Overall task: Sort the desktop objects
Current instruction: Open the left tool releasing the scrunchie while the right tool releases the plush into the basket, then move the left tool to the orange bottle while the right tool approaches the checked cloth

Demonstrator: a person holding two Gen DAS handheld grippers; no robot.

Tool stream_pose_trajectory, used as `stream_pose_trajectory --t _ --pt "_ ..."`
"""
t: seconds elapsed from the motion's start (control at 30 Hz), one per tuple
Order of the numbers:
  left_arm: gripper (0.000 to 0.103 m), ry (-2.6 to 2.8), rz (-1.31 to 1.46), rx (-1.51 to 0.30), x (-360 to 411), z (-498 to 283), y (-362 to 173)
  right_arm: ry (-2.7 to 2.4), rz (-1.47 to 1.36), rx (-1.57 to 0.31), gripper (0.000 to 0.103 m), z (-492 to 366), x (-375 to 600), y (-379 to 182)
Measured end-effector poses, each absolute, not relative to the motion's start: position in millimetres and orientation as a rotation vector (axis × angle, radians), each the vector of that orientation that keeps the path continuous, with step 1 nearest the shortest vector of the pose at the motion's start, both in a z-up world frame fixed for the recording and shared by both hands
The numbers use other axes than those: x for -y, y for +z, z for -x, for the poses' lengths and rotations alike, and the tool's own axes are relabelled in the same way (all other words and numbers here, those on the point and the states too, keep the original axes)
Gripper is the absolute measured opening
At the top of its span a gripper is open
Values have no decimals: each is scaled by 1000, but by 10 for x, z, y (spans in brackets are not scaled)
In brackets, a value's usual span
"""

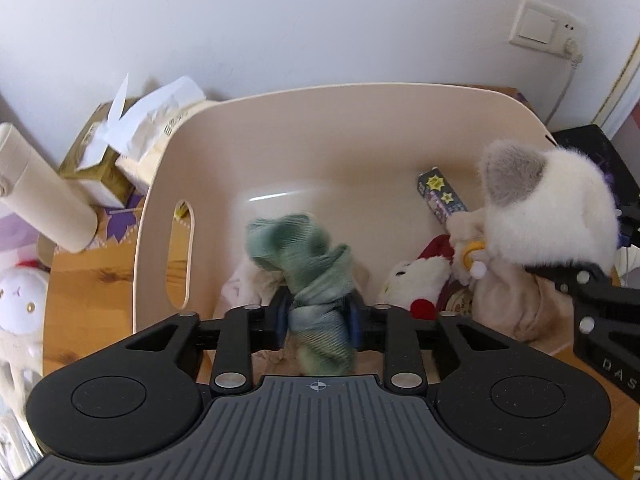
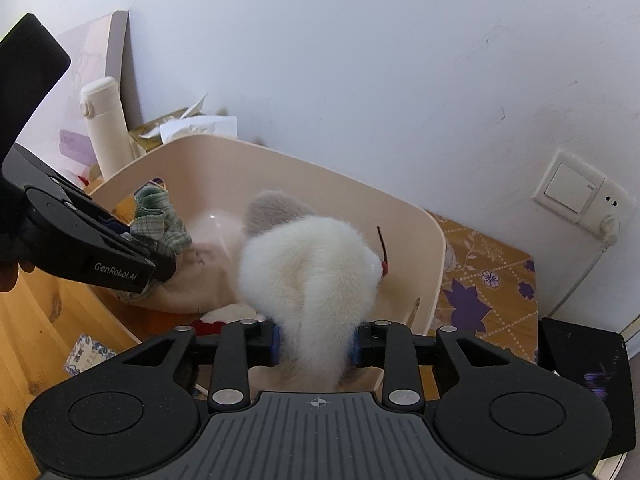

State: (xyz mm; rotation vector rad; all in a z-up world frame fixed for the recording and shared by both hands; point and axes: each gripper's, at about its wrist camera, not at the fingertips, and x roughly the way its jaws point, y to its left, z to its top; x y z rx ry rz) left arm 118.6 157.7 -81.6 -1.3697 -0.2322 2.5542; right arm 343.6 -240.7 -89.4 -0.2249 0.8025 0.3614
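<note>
Beige bin (image 1: 360, 128) serves as the collecting place: both grippers hang over its open top, presumably so their loads drop inside. One green cloth (image 1: 316, 276) sits between the left gripper (image 1: 318, 316) pads, which look slack against it, so whether they grip it cannot be told. One white plush toy (image 2: 316, 280) sits between the right gripper (image 2: 316, 346) pads over the bin's right half; its fur hides the contact too. Already lying in the bin are a small white-and-red plush (image 1: 416, 280), a patterned box (image 1: 440, 196) and pale fabric. Outside the bin, to its left, stand one cream bottle (image 1: 44, 196) and one tissue pack (image 1: 160, 128).
</note>
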Motion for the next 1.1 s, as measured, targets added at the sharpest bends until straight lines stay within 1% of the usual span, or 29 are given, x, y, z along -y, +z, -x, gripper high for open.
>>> stream_pose_trajectory --t 0.03,0.07,0.1,0.13,0.17,0.23,0.3,0.33,0.4,0.43,0.47,0.57,0.8,1.1 --pt "41 2548 1372 248 -1561 -1186 -825 362 226 -807 46 -3438 2403 -902" --pt "50 2546 1375 261 -1551 -1188 -832 362 228 -810 47 -3435 2402 -906" --pt "55 2545 1378 277 -1536 -1193 -835 363 231 -811 48 -3430 2401 -907" --pt "62 2548 1377 287 -1529 -1199 -833 363 233 -814 53 -3424 2399 -908" --pt "66 2552 1374 297 -1515 -1210 -829 362 233 -815 61 -3417 2401 -906" --pt "67 2575 1368 334 -1502 -1228 -822 357 228 -811 67 -3403 2414 -888" --pt "68 2565 1358 340 -1488 -1259 -804 349 220 -810 77 -3384 2422 -865" --pt "69 2576 1347 356 -1483 -1273 -789 343 216 -808 84 -3375 2426 -851" --pt "69 2603 1308 386 -1461 -1326 -742 326 199 -791 91 -3338 2437 -799" --pt "74 2623 1291 406 -1447 -1353 -714 323 188 -777 97 -3311 2441 -764" --pt "80 2629 1277 407 -1432 -1376 -691 322 181 -769 103 -3305 2444 -731" --pt "82 2657 1241 410 -1389 -1453 -619 316 178 -759 103 -3259 2440 -659" --pt "83 2680 1197 413 -1307 -1700 -521 296 151 -756 103 -3034 2473 -551" --pt "84 2712 1199 470 -1286 -2070 -535 271 145 -770 103 -2667 2565 -560"
